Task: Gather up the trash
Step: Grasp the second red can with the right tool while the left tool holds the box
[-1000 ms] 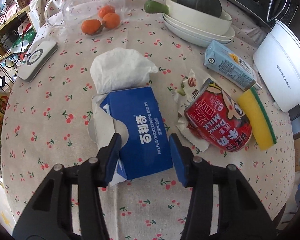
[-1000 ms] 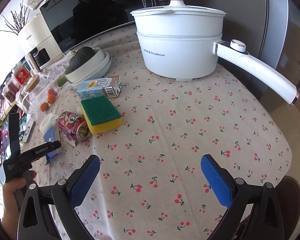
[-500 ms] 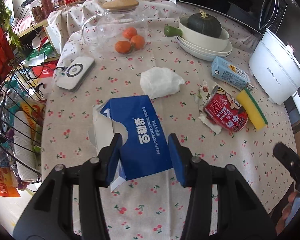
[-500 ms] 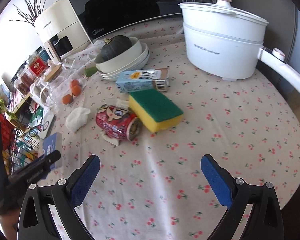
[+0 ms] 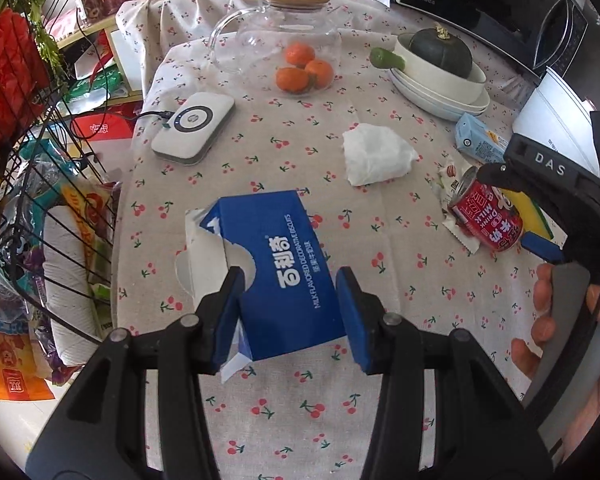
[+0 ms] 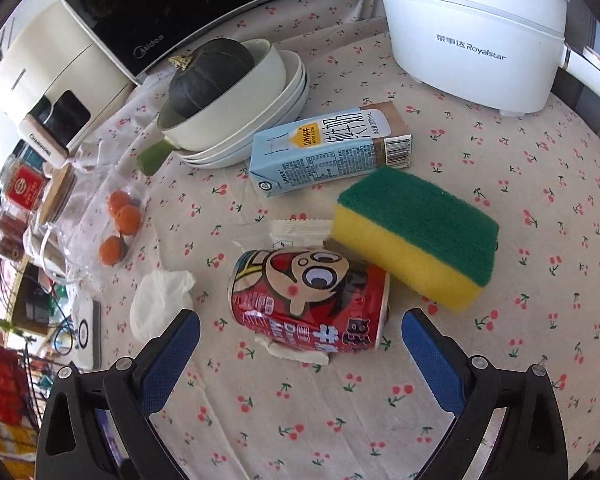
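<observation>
Blue-padded fingers [image 5: 231, 312] of the left gripper [image 5: 290, 314] are seen clamped on the torn blue biscuit box [image 5: 278, 270] at the lower centre of the left wrist view, the box being lifted clear of the cloth, while the fingers [image 6: 172, 350] of the right gripper [image 6: 300, 354] are spread wide at the bottom of the right wrist view with nothing between them. A round table [image 6: 520, 240] covered in cherry-print cloth is shown filling both views, its edge curving down the left of the left wrist view beside a black wire rack [image 5: 40, 184] crowded with packets. Open cloth is left along the bottom of each view. A smooth white electric pot [image 6: 472, 28] is placed at the upper right of the right wrist view. Stacked white dishes [image 6: 256, 116] at upper centre are occupied by a dark green squash [image 6: 208, 74]. Three oranges [image 5: 302, 68] are held inside a clear glass jug [image 5: 276, 48] with a wooden lid, at the top of the left wrist view. A pale blue milk carton [image 6: 328, 148] is laid flat at centre, just beside a spongy yellow-and-green block [image 6: 416, 232]. A red drink can [image 6: 308, 300] is found on its side just ahead of the right gripper, touching the sponge and resting on a white wrapper [image 6: 296, 232]. A crumpled white tissue [image 6: 160, 304] is set near the can, at the left.
</observation>
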